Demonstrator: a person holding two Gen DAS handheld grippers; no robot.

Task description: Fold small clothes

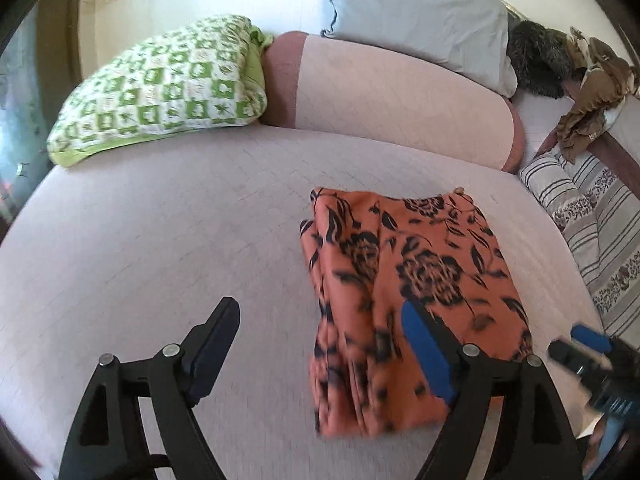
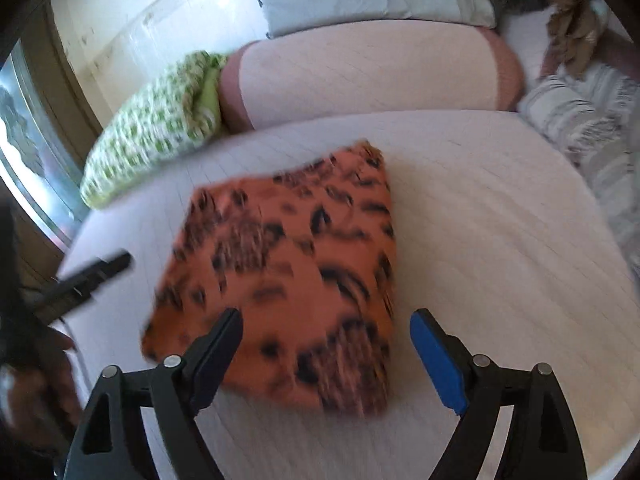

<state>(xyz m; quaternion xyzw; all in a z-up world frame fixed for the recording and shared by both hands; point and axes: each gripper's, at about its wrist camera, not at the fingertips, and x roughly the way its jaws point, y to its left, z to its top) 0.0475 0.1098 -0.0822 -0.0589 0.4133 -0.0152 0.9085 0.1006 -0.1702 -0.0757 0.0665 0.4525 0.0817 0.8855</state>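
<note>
Garment: an orange cloth with a black flower print (image 1: 404,280), folded into a layered rectangle; it lies flat on the pale pink quilted bedsheet (image 1: 160,240), toward the bed's right half. In the right wrist view it (image 2: 288,272) is blurred.
Left gripper: the black two-finger gripper (image 1: 320,344) has its jaws spread wide and holds nothing; its blue-padded finger (image 1: 424,356) sits over the cloth's near part, its dark finger over bare sheet. Whether it touches the cloth I cannot tell.
Right gripper: the same kind of tool (image 2: 326,350), jaws spread wide, empty, just above the cloth's near edge.
Behind: a long pink bolster (image 1: 380,100) across the bed head, a green-and-white patterned pillow (image 1: 160,88) to its left, a light blue pillow (image 1: 416,12) beyond it.
Right side: a grey striped folded blanket (image 1: 592,220).
</note>
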